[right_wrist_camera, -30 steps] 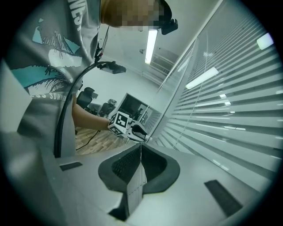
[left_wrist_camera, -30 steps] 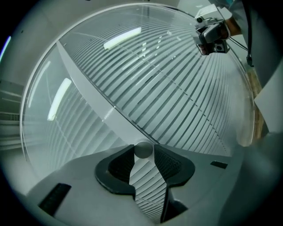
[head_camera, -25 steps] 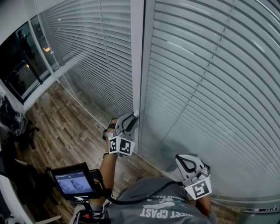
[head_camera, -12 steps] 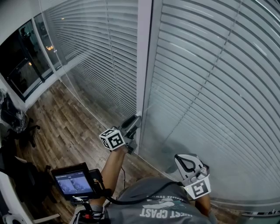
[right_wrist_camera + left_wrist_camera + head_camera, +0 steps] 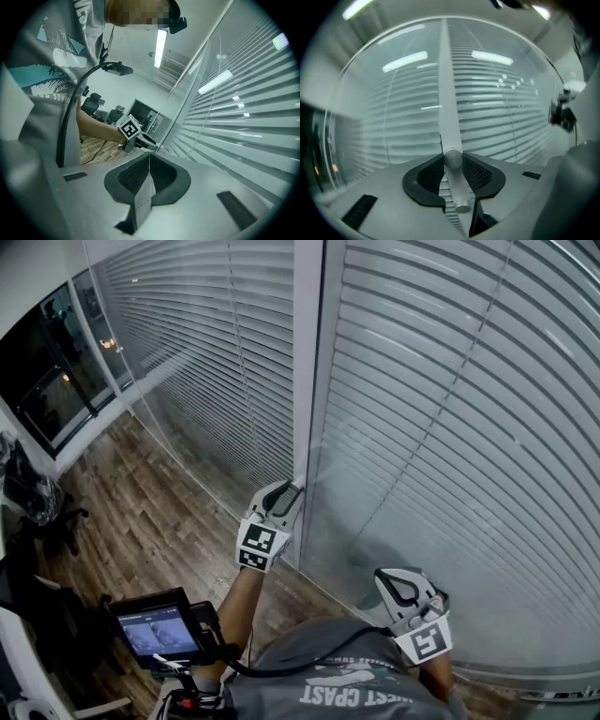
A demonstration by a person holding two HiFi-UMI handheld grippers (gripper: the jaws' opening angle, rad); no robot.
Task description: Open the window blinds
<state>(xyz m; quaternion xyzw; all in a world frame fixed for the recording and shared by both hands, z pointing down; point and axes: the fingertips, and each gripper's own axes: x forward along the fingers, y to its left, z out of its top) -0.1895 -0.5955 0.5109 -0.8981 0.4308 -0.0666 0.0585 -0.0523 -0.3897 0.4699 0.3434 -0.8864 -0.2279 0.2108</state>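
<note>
The wand's [image 5: 449,117] top is cut off in the left gripper view and lost against the window post [image 5: 307,352] in the head view. Beside that post the left gripper's [image 5: 453,161] fingers clamp the wand, closed blinds [image 5: 450,409] either side. The right gripper's [image 5: 149,161] fingers meet, empty.

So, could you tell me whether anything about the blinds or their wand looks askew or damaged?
Nothing stands out. The blinds hang with even, parallel slats, none bent or sagging, and the wand runs straight, clamped in the jaws of the left gripper.
</note>
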